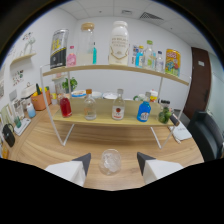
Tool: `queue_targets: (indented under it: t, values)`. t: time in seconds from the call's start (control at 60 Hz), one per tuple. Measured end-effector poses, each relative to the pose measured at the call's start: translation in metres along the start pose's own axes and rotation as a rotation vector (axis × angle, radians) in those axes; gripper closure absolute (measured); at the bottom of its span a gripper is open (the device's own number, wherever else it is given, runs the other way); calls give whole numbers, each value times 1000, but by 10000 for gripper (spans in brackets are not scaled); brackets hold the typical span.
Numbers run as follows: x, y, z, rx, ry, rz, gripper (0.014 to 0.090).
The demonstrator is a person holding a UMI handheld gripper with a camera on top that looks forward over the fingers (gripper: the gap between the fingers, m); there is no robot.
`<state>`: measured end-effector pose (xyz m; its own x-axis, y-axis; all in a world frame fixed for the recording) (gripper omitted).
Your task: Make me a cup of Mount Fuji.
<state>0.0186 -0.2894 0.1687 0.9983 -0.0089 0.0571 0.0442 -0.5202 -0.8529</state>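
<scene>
A clear empty glass (110, 161) stands on the wooden table (50, 147), between my gripper's (113, 159) two fingers with a gap at each side. The gripper is open; its dark fingertips (84, 160) flank the glass. Beyond it a white-framed two-level shelf (107, 120) holds bottles. On the lower level stand a red-liquid bottle (65, 106), a clear bottle (89, 106), a clear bottle with a red label (118, 106), a blue bottle (144, 111) and a dark green one (164, 114).
The upper shelf carries a dark carton (58, 49), a tall cork-lidded jar (87, 44), a large white bottle (119, 42) and a yellow packet (172, 61). An orange pot (38, 100) stands at the left. A black chair (206, 132) and a brown door (200, 80) are at the right.
</scene>
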Motion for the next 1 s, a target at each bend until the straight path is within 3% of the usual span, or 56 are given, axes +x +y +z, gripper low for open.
queue_targets:
  t: [0.117, 0.133, 0.15, 0.3, 0.317, 0.333, 0.35, 0.5, 0.683, 0.883, 1.0]
  values:
    - [7, -2, -3, -10, 0, 4, 184]
    - [7, -2, -4, -12, 0, 6, 223]
    - [8, -2, -5, -14, 1, 8, 184]
    - [3, 15, -20, -25, -8, 7, 188]
    - [1, 15, -22, -21, -10, 5, 189]
    - [-1, 15, -25, -16, -13, 4, 243]
    - [-3, 14, -27, -9, -17, 3, 192]
    - [-39, -17, -23, 105, -70, 21, 184]
    - [-67, -75, 15, 239, -104, 60, 179]
    - [-71, -111, 81, 272, -68, 80, 190]
    - [-69, -114, 117, 250, -30, 70, 300]
